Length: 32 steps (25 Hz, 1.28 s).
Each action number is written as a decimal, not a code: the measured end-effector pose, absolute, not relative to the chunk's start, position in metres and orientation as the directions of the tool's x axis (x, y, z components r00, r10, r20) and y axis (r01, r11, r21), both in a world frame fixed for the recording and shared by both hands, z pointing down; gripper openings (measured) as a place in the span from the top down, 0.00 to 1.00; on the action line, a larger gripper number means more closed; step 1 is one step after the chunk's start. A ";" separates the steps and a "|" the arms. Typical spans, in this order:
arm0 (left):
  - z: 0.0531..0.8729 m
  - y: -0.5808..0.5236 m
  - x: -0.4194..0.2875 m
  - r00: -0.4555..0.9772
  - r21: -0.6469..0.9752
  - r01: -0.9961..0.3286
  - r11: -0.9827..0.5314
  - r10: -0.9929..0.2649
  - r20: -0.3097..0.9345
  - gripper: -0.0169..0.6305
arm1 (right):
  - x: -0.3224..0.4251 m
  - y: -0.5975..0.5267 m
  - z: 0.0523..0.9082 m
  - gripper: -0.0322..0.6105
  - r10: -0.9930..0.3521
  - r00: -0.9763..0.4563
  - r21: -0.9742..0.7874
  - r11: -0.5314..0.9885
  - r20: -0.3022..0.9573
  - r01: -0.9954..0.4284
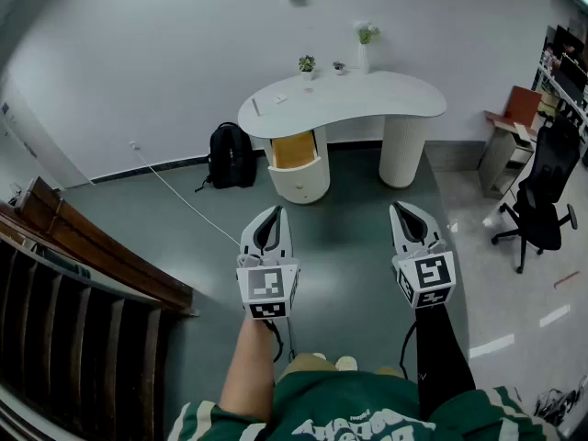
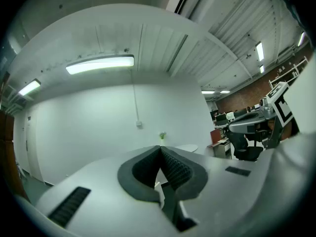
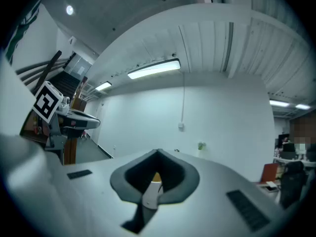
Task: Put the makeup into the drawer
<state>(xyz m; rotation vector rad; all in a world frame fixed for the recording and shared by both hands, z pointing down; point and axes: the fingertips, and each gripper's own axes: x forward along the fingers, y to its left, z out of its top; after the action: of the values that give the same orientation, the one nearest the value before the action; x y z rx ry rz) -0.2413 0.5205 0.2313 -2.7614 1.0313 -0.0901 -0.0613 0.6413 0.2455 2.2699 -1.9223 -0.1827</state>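
The person stands well back from the white desk (image 1: 367, 95), which sits against the far wall, and holds both grippers out level towards it. The left gripper (image 1: 273, 212) has its fingers pressed together at the tips, with nothing between them. The right gripper (image 1: 404, 211) is the same, fingers closed and empty.

The drawer (image 1: 294, 150) under the desk's left end stands pulled open, showing its yellowish wood inside. Of makeup I can pick out only two small things on the desk top near its left edge. One is a thin dark stick (image 1: 254, 106) and the other a pale bit (image 1: 280, 99) just right of it, both too small to name surely. A little plant (image 1: 307, 64) and a vase (image 1: 365, 49) stand along the back edge. A black backpack (image 1: 230, 154) leans on the floor left of the desk, and an office chair (image 1: 549, 196) stands off to the right.
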 end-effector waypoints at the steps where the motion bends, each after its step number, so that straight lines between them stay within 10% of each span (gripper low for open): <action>1: 0.232 0.521 -0.242 0.755 -0.199 -0.644 -0.738 -0.656 -0.010 0.98 | -0.062 0.641 0.245 0.95 -0.986 0.164 0.202 -0.158 0.010 -0.966; 16: 0.241 0.521 -0.247 0.744 -0.176 -0.654 -0.735 -0.668 0.022 0.98 | -0.049 0.645 0.252 0.94 -0.980 0.200 0.132 -0.200 -0.009 -0.971; 19: 0.240 0.514 -0.245 0.745 -0.175 -0.655 -0.736 -0.667 0.018 0.98 | -0.048 0.636 0.255 0.62 -0.984 0.177 0.109 -0.176 -0.004 -0.978; 32: 0.247 0.416 -0.214 0.739 -0.154 -0.663 -0.732 -0.673 0.017 0.98 | -0.015 0.543 0.263 0.58 -0.985 0.172 0.117 -0.170 0.007 -0.979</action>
<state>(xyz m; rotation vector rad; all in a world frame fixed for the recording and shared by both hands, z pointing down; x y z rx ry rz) -0.2141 0.4157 0.2466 -2.8001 1.0817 -0.1080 -0.0150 0.5429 0.2634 2.3306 -1.9603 -0.1063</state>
